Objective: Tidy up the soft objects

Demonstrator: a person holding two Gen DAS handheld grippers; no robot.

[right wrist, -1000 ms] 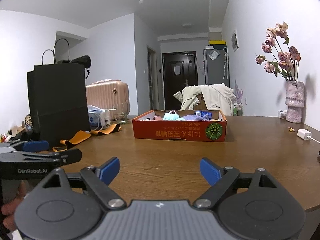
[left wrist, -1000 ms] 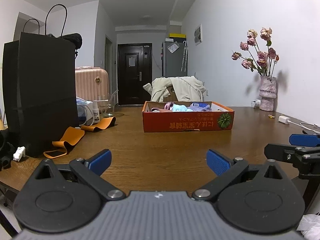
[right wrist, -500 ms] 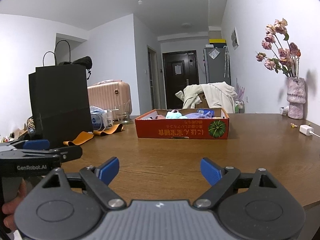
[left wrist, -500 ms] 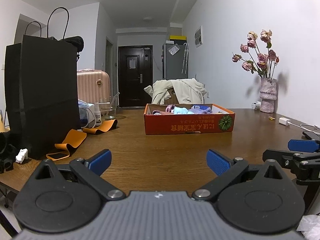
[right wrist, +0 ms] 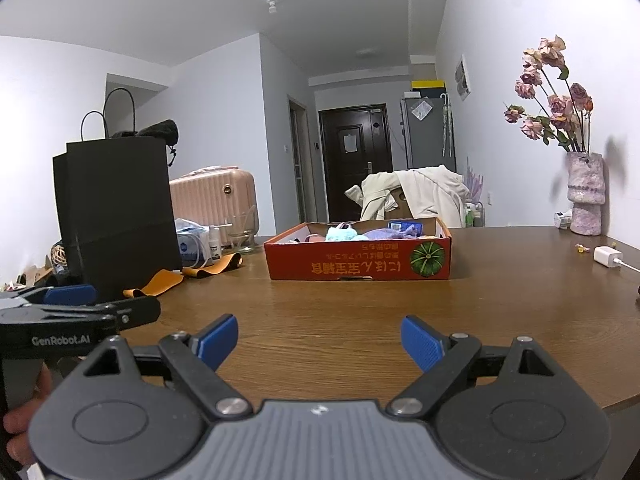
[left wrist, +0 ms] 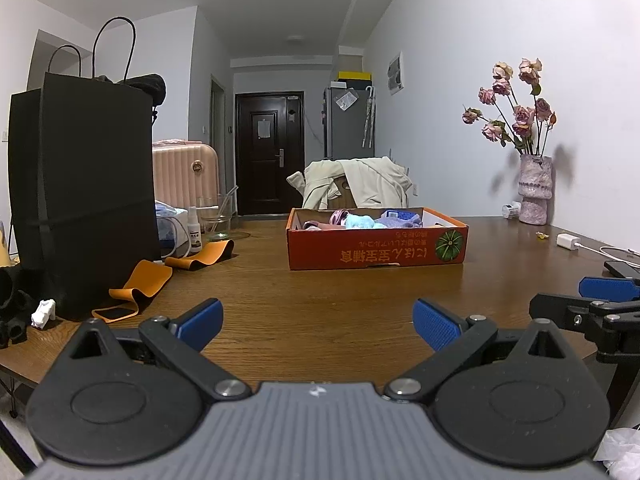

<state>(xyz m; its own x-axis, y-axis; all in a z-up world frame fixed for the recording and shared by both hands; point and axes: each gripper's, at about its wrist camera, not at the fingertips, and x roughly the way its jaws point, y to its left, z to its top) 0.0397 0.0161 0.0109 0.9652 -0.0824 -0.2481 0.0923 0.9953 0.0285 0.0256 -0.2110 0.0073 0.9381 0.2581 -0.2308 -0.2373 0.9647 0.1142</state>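
both claws had crept a little closer to the orange box (left wrist: 376, 246) since a second ago, the left gripper (left wrist: 318, 322) and right gripper (right wrist: 320, 340) wide apart and empty, and the soft things (left wrist: 360, 221) lay inside it, maybe socks, mostly hidden behind its wall.

My left gripper (left wrist: 316, 322) had a ribbed grey body, two round black discs, black linkage arms with silver pivot screws and textured blue pads (left wrist: 434, 324). My right gripper (right wrist: 319, 340) looked identical. White "GenRobot.AI" lettering ran along the left unit's black side, above a grey handle.
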